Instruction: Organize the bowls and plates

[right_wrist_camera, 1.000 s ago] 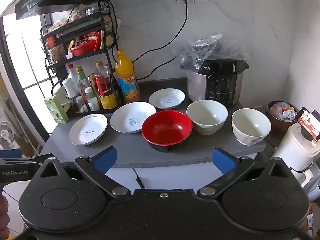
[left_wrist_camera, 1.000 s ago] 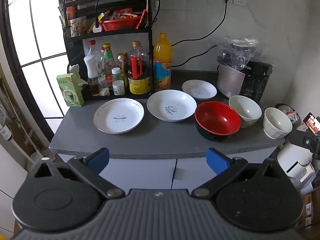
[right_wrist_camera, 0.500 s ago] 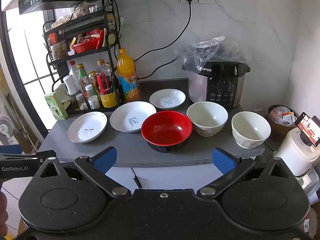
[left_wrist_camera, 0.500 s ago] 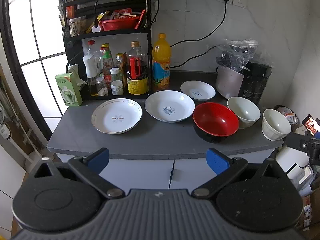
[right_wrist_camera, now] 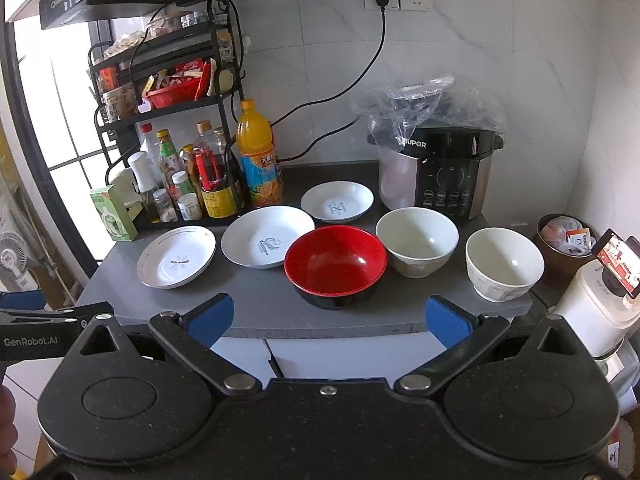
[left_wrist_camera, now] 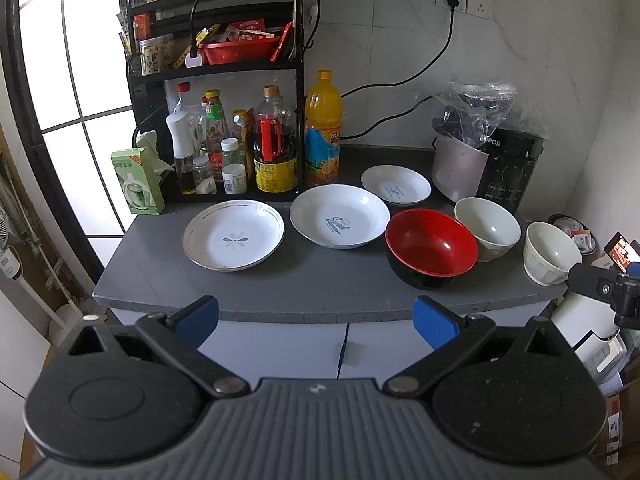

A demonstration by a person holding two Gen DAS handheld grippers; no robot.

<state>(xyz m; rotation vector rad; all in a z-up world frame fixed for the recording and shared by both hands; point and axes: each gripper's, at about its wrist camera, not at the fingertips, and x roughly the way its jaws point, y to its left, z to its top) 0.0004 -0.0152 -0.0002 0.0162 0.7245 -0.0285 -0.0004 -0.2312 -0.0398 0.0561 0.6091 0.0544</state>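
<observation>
On the grey counter [left_wrist_camera: 280, 284] stand three white plates in a row: a gold-rimmed one [left_wrist_camera: 234, 234] [right_wrist_camera: 176, 257] at left, a larger one [left_wrist_camera: 339, 221] [right_wrist_camera: 267, 242] in the middle, a small one [left_wrist_camera: 396, 185] [right_wrist_camera: 337, 202] behind. To their right are a red bowl [left_wrist_camera: 432, 247] [right_wrist_camera: 335, 265], a cream bowl [left_wrist_camera: 487, 228] [right_wrist_camera: 417, 241] and a white bowl [left_wrist_camera: 552, 252] [right_wrist_camera: 504, 264]. My left gripper [left_wrist_camera: 316, 318] and right gripper [right_wrist_camera: 328, 316] are both open and empty, held in front of the counter's front edge.
A black rack [left_wrist_camera: 216, 64] with bottles and an orange juice bottle [left_wrist_camera: 323, 130] stand at the back left. A rice cooker [right_wrist_camera: 444, 172] under plastic stands at the back right. A green box [left_wrist_camera: 138, 182] is at the left edge. A white appliance with a phone [right_wrist_camera: 600, 308] is at right.
Both grippers have drifted slightly; the counter and dishes sit a little higher and nearer in the views. Nothing on the counter moved.
</observation>
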